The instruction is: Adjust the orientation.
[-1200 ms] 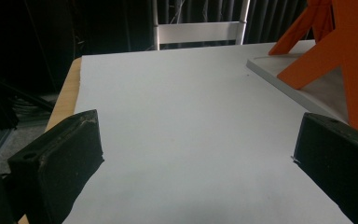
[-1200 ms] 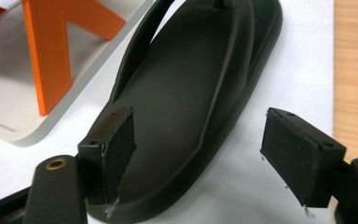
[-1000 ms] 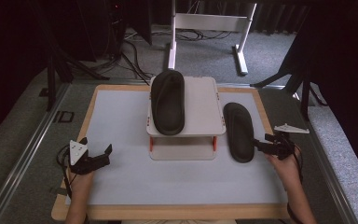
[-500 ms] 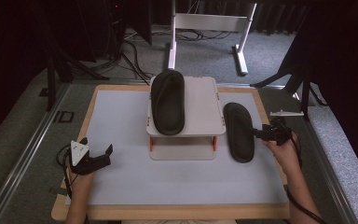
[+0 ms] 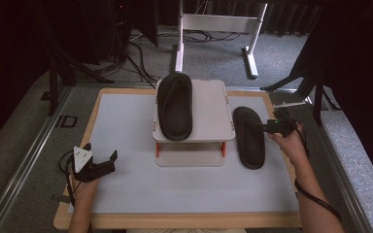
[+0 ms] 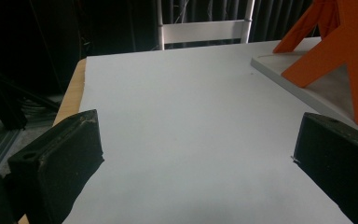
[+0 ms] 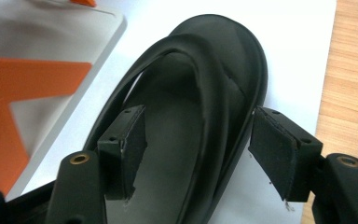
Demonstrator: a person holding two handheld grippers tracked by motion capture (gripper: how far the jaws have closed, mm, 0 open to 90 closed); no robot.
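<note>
High view: sandal lies atop stand.

A grey carpeted floor is seen beyond the table. A white metal frame is set against dark curtains.

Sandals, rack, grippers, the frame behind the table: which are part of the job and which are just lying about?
In the job:
sandal on table
sandal on rack
rack
right gripper, open around the table sandal's edge

Lying about:
left gripper, open, idle
white frame
floor cables

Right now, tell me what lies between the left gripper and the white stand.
Bare white mat; the high view shows nothing between the left gripper and the white stand.
</note>
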